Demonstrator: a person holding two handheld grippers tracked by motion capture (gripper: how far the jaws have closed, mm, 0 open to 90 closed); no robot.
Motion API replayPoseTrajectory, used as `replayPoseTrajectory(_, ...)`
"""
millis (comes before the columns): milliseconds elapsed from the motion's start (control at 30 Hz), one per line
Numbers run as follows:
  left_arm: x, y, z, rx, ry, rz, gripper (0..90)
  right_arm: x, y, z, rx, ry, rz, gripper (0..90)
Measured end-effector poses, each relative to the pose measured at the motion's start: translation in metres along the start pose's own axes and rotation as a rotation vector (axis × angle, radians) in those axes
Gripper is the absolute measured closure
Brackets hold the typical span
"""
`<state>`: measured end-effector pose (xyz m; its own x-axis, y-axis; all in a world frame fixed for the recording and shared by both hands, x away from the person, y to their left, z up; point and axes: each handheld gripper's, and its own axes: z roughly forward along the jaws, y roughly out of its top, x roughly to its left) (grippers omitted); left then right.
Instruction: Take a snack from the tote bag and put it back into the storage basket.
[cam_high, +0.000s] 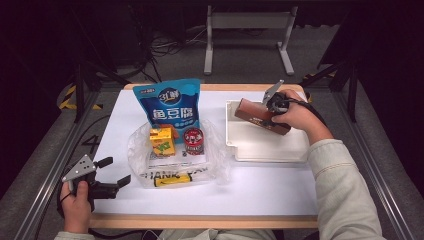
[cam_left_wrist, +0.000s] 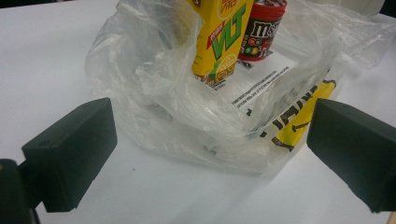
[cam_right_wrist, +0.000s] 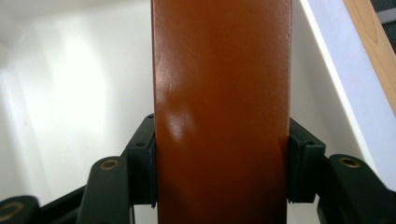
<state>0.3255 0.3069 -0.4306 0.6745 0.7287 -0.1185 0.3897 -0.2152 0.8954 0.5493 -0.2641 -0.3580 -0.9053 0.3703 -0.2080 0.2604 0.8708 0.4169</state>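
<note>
While the right hand-held gripper is clamping the brown box over the white tray, the box's glossy sides are risking a slip and a tumble onto the desk.

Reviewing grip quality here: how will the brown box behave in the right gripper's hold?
The brown box looks stiff: its straight sides show no denting where the right gripper clamps it. Its glossy face suggests it could slip. It hangs over the white tray, so a slip would probably land there.
</note>
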Motion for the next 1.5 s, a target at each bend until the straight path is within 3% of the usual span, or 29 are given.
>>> replayPoseTrajectory(533,0.000,0.000,0.000,0.002,0.000,-0.002,2.3,0.000,-0.002,0.017,0.063,0.005,0.001,42.1)
replayPoseTrajectory(1100,0.000,0.000,0.000,0.001,-0.002,-0.001,2.3,0.001,-0.003,0.026,0.072,-0.008,0.035,38.2)
replayPoseTrajectory(1333,0.000,0.001,0.001,0.000,-0.005,0.002,2.3,0.001,-0.005,0.025,0.055,-0.014,0.044,37.7)
replayPoseTrajectory(1500,0.001,0.001,0.003,0.000,-0.007,-0.002,2.3,0.002,-0.007,0.014,0.006,-0.032,0.055,37.2)
